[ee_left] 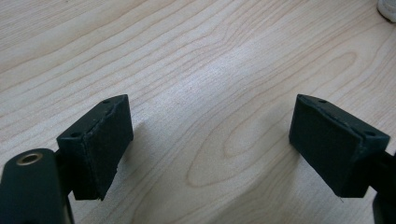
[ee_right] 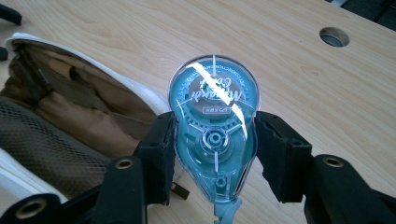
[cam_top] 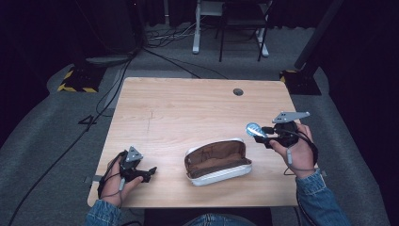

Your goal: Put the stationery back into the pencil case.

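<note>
A: Where is the tape roller [ee_right: 214,135]?

B: Pinched in the right claw [ee_right: 212,149], one pad on each flat edge of its clear blue shell. In the high view the roller [cam_top: 254,129] sits up off the desk [cam_top: 188,108], out at the right side.

A: And the case?

B: The case [cam_top: 218,161] lies open on the desk, near the front edge, white outside and brown inside. The roller is to its right and a little beyond it, not touching. From the right gripper view, the case [ee_right: 70,126] lies just beside and below the roller, mesh pocket showing.

A: The left claw?

B: The left claw [cam_top: 149,172] rests low at the front left of the desk, well apart from the case. Its jaws are spread wide with bare wood between them [ee_left: 210,140].

A: Anything else?

B: A round cable hole [cam_top: 238,92] toward the far edge.
</note>
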### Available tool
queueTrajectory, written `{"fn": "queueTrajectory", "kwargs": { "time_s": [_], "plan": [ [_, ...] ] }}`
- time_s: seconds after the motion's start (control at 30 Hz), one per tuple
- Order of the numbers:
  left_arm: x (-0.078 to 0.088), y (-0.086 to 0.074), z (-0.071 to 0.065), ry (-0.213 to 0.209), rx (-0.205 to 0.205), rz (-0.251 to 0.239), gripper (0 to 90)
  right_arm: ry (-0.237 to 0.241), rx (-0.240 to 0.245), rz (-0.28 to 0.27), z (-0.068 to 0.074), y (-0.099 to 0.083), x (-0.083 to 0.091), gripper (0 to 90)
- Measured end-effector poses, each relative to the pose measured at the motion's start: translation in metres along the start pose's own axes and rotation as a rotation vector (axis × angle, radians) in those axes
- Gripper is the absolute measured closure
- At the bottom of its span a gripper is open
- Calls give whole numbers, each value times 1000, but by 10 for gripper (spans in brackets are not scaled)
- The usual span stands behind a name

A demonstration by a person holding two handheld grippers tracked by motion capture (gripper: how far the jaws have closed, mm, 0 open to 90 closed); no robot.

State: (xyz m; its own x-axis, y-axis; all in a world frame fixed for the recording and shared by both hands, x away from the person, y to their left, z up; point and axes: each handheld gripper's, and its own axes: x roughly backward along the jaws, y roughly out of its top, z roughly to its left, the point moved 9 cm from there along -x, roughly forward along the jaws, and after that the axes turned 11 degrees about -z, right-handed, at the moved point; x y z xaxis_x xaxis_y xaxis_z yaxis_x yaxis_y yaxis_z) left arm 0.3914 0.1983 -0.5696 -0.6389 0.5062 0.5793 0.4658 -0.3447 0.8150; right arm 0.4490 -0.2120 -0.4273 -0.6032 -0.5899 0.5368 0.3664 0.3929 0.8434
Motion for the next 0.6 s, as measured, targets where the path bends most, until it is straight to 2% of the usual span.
{"fn": "queueTrajectory", "kwargs": {
  "time_s": [0.27, 0.6],
  "plan": [
    [-2, 1, 0, 0, -9, 1, 138, 59, 36, 9, 25, 6, -2, 502],
    [-2, 1, -1, -3, 2, 0, 138, 128, 68, 33, 51, 8, -7, 502]
  ]
}}
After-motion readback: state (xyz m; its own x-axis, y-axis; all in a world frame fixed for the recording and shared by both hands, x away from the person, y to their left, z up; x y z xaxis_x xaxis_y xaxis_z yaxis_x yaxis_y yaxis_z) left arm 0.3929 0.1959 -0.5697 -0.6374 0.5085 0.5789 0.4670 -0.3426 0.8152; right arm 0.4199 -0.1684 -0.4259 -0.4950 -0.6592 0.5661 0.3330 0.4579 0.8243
